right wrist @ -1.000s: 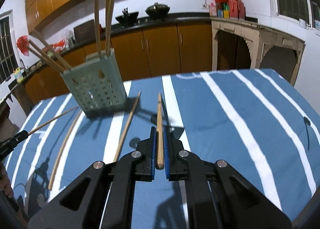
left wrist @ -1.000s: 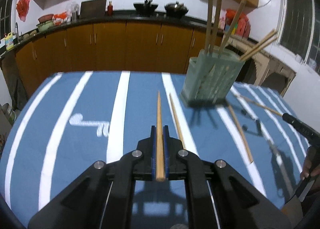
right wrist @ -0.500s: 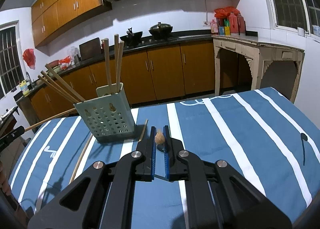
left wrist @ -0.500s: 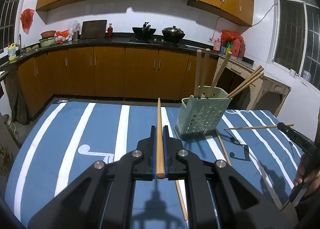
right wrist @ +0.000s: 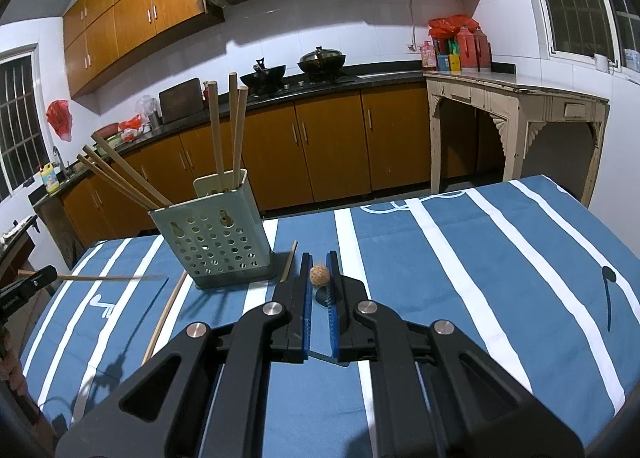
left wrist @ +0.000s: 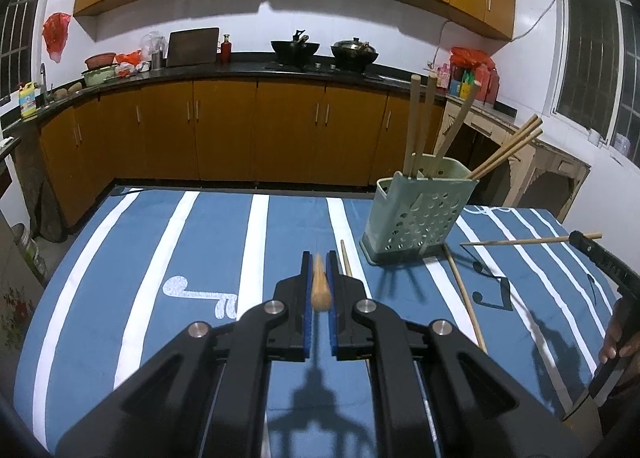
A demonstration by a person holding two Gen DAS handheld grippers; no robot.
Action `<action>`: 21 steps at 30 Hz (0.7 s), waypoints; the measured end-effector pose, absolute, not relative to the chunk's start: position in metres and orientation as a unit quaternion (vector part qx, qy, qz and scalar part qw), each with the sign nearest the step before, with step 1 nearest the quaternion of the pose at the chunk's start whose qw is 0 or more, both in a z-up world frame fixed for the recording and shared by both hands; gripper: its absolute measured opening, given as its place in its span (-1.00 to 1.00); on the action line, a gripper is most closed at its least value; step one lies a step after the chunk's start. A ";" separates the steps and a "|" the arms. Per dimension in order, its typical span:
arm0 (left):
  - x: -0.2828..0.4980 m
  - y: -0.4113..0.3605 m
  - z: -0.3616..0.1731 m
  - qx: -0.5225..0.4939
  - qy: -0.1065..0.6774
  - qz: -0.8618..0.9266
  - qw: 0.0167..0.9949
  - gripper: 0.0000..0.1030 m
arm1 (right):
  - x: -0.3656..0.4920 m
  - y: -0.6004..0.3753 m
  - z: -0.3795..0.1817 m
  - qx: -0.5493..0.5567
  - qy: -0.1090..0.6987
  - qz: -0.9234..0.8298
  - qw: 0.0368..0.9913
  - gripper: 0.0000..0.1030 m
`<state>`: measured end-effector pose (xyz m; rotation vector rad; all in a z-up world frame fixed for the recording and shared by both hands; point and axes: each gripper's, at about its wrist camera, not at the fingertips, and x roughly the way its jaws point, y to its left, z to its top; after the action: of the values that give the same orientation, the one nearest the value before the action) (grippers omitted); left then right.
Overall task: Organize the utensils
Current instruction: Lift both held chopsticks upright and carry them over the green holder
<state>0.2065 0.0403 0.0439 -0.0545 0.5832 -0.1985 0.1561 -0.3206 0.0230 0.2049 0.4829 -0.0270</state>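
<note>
The striped surface (left wrist: 208,242) carries the green perforated holder (left wrist: 420,218), six chopsticks already in it, w/ two more lying loose beside its base. Both the left tongs (left wrist: 319,282) and right tongs (right wrist: 320,278) are clamped narrow, each on one chopstick (left wrist: 320,286) pointing fwd, seen end-on. Likely best: tip each stick upright, line it over the holder's open top, then release w/o knocking the leaning ones.

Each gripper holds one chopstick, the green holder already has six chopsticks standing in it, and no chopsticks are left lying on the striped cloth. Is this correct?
Not quite: two chopsticks lie on the striped cloth beside the green holder, as the left wrist view shows. The rest holds: the left gripper and right gripper each clamp one chopstick, and six stand in the holder.
</note>
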 end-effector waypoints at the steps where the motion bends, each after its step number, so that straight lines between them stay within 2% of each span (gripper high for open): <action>1: 0.207 0.041 0.045 -0.028 0.286 -0.098 0.953 -0.86 | 0.156 -0.321 0.023 0.102 0.238 -0.013 0.966 -0.85; 9: 0.202 0.044 0.064 -0.041 0.263 -0.108 0.958 -0.86 | 0.155 -0.324 0.039 0.112 0.218 -0.008 0.969 -0.85; 21: 0.187 0.027 0.129 -0.039 0.198 -0.149 0.968 -0.86 | 0.145 -0.325 0.099 0.141 0.144 0.038 0.979 -0.85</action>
<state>0.1866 0.0273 0.1288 -0.0799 0.3995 -0.3012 0.1454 -0.3247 0.0988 0.2847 0.2892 0.0763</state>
